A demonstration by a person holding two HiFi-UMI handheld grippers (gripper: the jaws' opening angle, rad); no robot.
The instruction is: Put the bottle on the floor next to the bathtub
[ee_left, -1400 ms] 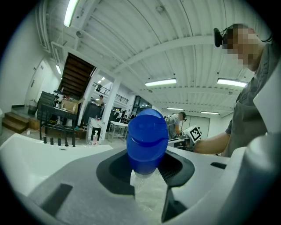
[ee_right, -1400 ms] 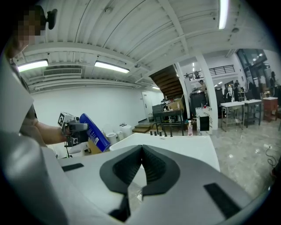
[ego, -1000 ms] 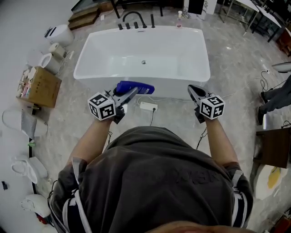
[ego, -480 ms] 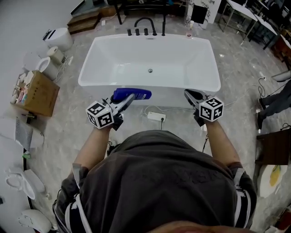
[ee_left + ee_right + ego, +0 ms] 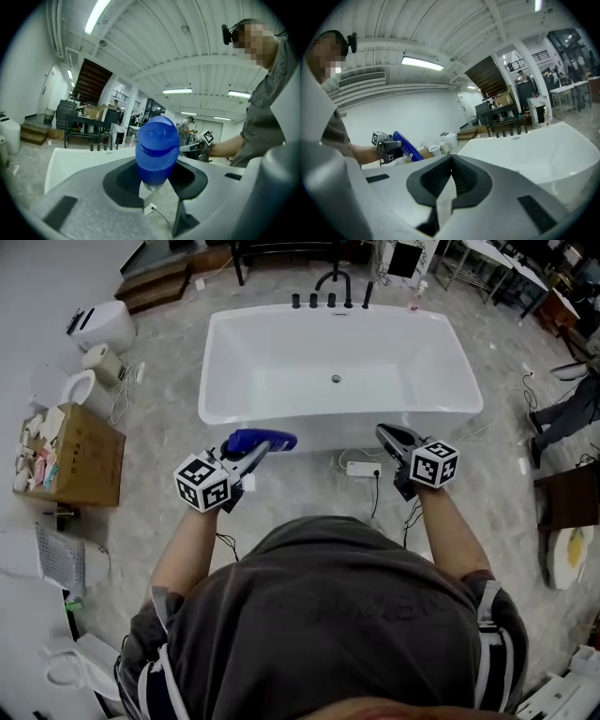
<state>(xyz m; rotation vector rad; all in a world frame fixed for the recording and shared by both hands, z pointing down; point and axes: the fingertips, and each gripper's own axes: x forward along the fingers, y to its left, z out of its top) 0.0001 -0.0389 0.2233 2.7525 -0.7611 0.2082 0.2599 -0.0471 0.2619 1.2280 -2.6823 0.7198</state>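
Note:
A blue bottle (image 5: 260, 440) with a blue cap (image 5: 157, 150) is clamped in my left gripper (image 5: 246, 461), held in the air just in front of the white bathtub (image 5: 234, 413). The bottle (image 5: 407, 147) lies slanted, cap end toward the tub. My right gripper (image 5: 392, 440) is shut with nothing between its jaws, raised over the floor at the tub's front right. Its jaw tips (image 5: 451, 161) meet in the right gripper view.
A white power strip (image 5: 363, 469) with a cable lies on the marble floor in front of the tub. A cardboard box (image 5: 82, 456) and toilets (image 5: 82, 385) stand at the left. Black taps (image 5: 330, 298) line the tub's far rim. A person's leg (image 5: 562, 413) shows at right.
The view has shifted so the tub sits further right and lower. Both grippers hold the same pose relative to the body; the bottle stays in the left gripper.

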